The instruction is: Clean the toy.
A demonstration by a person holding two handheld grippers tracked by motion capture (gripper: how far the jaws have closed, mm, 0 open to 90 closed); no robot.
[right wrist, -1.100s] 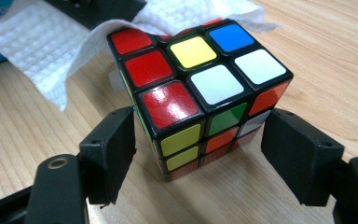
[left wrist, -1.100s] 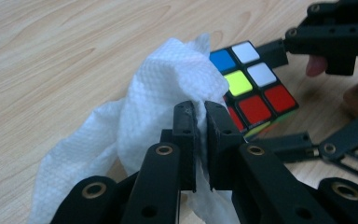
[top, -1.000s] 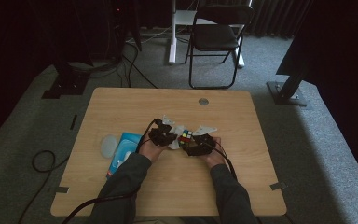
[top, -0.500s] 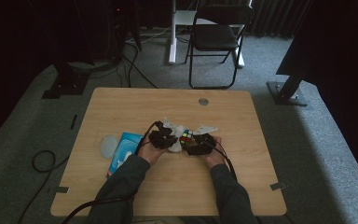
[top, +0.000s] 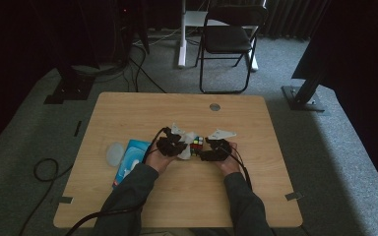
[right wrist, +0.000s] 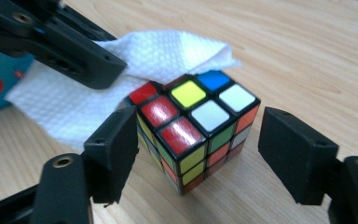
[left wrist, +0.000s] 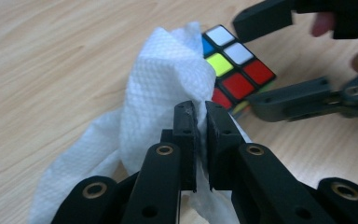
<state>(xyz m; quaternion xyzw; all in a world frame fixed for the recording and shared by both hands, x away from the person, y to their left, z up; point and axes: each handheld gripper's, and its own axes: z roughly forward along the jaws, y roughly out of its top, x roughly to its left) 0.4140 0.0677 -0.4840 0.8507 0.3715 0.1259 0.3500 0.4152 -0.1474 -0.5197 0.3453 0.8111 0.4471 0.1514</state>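
Note:
A scrambled Rubik's cube (right wrist: 196, 126) stands on the wooden table (top: 128, 113), red and yellow stickers on top. My right gripper (right wrist: 199, 138) is open, one jaw on each side of the cube with a gap on both sides. A crumpled white paper tissue (left wrist: 168, 79) lies against the cube's (left wrist: 235, 70) far side. My left gripper (left wrist: 200, 109) is shut on the tissue. In the high view both grippers, left (top: 174, 145) and right (top: 207, 151), meet at the cube (top: 196, 145) in the table's middle.
A teal tissue packet (top: 130, 160) and a round translucent lid (top: 113, 153) lie left of my left hand. A metal grommet (top: 215, 106) sits near the table's far edge. A folding chair (top: 226, 39) stands beyond the table.

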